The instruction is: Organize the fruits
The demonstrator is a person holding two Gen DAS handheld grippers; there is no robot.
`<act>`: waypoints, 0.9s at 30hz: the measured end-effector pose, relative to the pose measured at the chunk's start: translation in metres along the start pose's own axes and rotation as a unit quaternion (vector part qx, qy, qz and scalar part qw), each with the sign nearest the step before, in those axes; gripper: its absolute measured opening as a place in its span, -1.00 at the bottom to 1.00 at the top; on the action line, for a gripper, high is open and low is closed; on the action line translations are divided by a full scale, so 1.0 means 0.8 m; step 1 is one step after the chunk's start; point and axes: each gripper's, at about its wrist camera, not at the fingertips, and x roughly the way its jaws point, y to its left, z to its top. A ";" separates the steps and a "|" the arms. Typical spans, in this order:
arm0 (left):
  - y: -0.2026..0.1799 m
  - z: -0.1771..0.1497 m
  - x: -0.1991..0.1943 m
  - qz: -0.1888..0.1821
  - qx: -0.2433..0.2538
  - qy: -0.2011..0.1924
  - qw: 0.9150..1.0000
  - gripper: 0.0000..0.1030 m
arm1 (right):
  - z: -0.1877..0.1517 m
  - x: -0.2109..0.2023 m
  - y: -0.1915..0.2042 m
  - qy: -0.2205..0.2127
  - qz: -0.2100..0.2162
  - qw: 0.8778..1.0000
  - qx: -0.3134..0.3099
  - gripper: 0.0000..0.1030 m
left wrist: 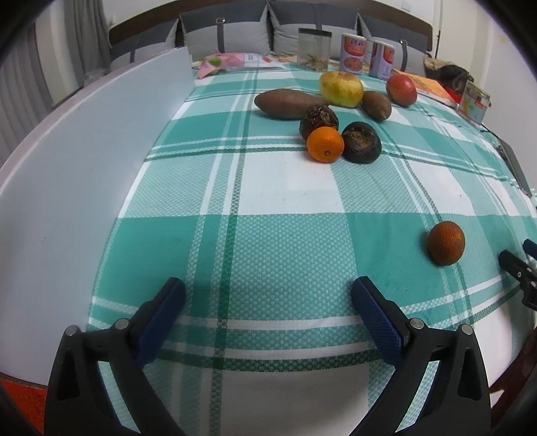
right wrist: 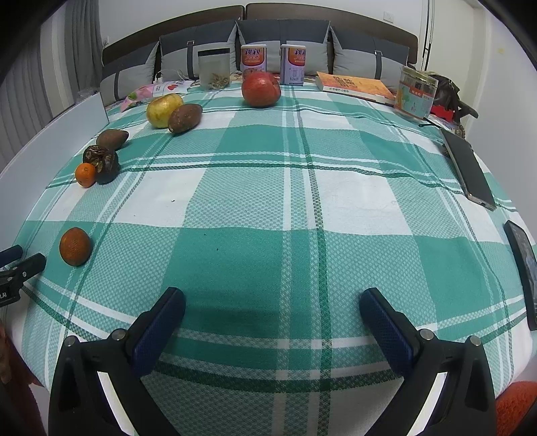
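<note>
While low and level over the checked cloth [left wrist: 285,241] — left claw [left wrist: 268,295] and right claw [right wrist: 272,305], both spread wide, empty.

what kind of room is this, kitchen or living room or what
Probably a living room at home: a grey cushioned sofa stands behind a table with a green checked tablecloth, which holds fruit, snack tins and a book.

White walls [right wrist: 335,6], grey cushioned headboard [right wrist: 282,33], grey curtain [right wrist: 80,50]
</note>
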 end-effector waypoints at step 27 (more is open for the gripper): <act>-0.001 -0.004 -0.002 0.004 0.002 -0.010 1.000 0.99 | 0.004 0.001 0.002 0.020 -0.008 1.000 0.005 1.00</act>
